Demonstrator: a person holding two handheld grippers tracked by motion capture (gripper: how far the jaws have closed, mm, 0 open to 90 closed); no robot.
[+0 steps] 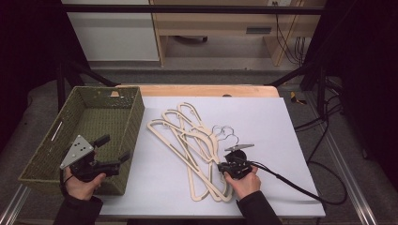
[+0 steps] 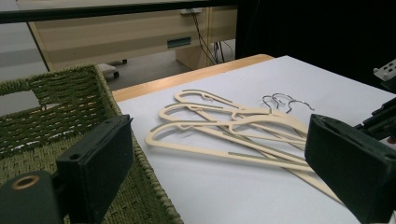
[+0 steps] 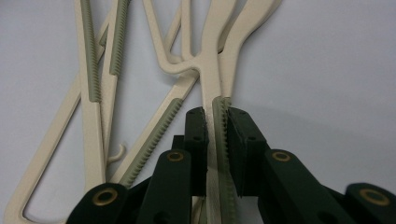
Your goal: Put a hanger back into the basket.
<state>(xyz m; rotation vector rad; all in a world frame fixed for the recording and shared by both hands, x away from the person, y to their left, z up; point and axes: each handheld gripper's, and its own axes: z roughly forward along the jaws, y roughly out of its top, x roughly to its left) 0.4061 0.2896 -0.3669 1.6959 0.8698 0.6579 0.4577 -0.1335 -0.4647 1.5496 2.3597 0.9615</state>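
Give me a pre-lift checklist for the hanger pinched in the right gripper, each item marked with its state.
1. Right gripper shut on one hanger arm: ok.
2. Only one hanger between the pads: cannot tell; another arm lies close beside it.
3. Gripped hanger free of the hanger pile: not ok, the hangers overlap and cross.
4. Left gripper open, holding nothing: ok.
5. Basket has room inside: ok.
6. Wire hooks untangled: cannot tell.
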